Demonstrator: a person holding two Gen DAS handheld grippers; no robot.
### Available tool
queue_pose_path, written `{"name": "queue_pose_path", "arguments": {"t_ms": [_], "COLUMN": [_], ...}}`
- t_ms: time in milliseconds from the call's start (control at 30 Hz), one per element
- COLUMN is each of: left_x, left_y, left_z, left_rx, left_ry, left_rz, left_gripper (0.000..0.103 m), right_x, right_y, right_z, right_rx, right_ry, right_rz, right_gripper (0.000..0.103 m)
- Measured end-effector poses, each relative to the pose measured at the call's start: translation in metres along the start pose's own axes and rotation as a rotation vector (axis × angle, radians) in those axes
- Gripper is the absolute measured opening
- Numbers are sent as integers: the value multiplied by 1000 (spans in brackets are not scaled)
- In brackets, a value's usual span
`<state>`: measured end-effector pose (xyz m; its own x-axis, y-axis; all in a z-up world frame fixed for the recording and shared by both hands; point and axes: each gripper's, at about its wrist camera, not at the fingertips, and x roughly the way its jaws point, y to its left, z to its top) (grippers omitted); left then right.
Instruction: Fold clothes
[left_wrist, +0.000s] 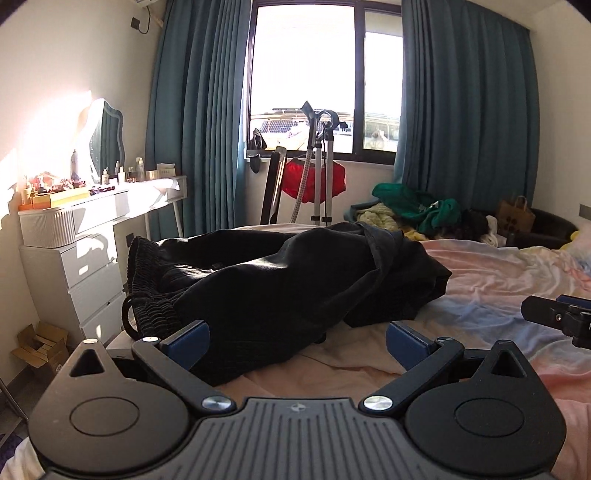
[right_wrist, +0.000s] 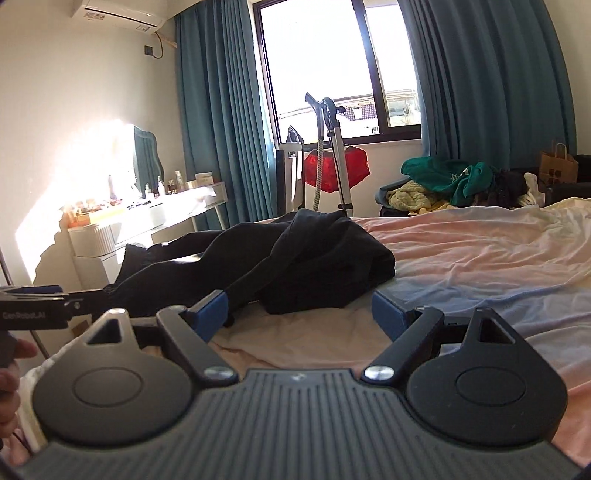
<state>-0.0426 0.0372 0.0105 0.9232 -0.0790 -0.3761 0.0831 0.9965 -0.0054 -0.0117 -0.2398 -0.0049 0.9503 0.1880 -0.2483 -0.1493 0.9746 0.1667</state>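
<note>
A crumpled black garment (left_wrist: 280, 280) with a ribbed elastic waistband at its left end lies on the pink bed sheet (left_wrist: 498, 295). My left gripper (left_wrist: 297, 341) hovers open just in front of it, the left blue pad close to the cloth, nothing pressed between the pads. In the right wrist view the same black garment (right_wrist: 295, 258) lies ahead of my right gripper (right_wrist: 299, 312), which stands open over the sheet (right_wrist: 480, 258) with nothing in it. The right gripper's tip shows at the far right of the left view, and the left gripper's tip at the far left of the right view.
A white dresser (left_wrist: 88, 266) with cosmetics and a mirror stands left of the bed. A heap of green and yellow clothes (left_wrist: 417, 210) lies beyond the bed's far side. A garment steamer stand (left_wrist: 321, 166) and red item sit under the window. A cardboard box (left_wrist: 40, 347) is on the floor.
</note>
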Motion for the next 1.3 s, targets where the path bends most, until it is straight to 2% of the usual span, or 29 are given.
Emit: {"name": "queue_pose_path", "arguments": {"t_ms": [200, 367, 567, 667, 767, 800, 933, 1000, 1133, 1233, 1300], "left_x": [7, 12, 13, 24, 50, 59, 125, 164, 250, 314, 350], "left_y": [7, 4, -5, -10, -20, -24, -51, -66, -101, -120, -127], "left_z": [-1, -2, -9, -7, 2, 7, 44, 64, 102, 121, 128], "left_rx": [-25, -21, 13, 8, 32, 50, 121, 121, 92, 64, 50], "left_ry": [4, 12, 10, 30, 68, 70, 49, 57, 92, 120, 156], "left_rz": [-9, -25, -21, -51, -101, -106, -121, -145, -188, -155, -119], "left_gripper": [103, 103, 103, 103, 101, 101, 99, 95, 90, 85, 77], "right_x": [2, 4, 13, 12, 10, 10, 26, 35, 49, 64, 75], "right_y": [4, -3, -6, -12, -30, -37, -80, -95, -110, -118, -125], "right_z": [-1, 1, 55, 80, 79, 76, 49, 38, 30, 20, 13], "right_rx": [-19, 27, 17, -21, -9, 3, 197, 257, 293, 304, 321], "right_ry": [-13, -8, -28, -43, -57, -62, 58, 106, 125, 147, 175], "right_rz": [-14, -21, 12, 9, -20, -33, -108, -138, -175, -203, -211], "right_gripper": [86, 86, 86, 86, 86, 86, 86, 86, 86, 86, 86]}}
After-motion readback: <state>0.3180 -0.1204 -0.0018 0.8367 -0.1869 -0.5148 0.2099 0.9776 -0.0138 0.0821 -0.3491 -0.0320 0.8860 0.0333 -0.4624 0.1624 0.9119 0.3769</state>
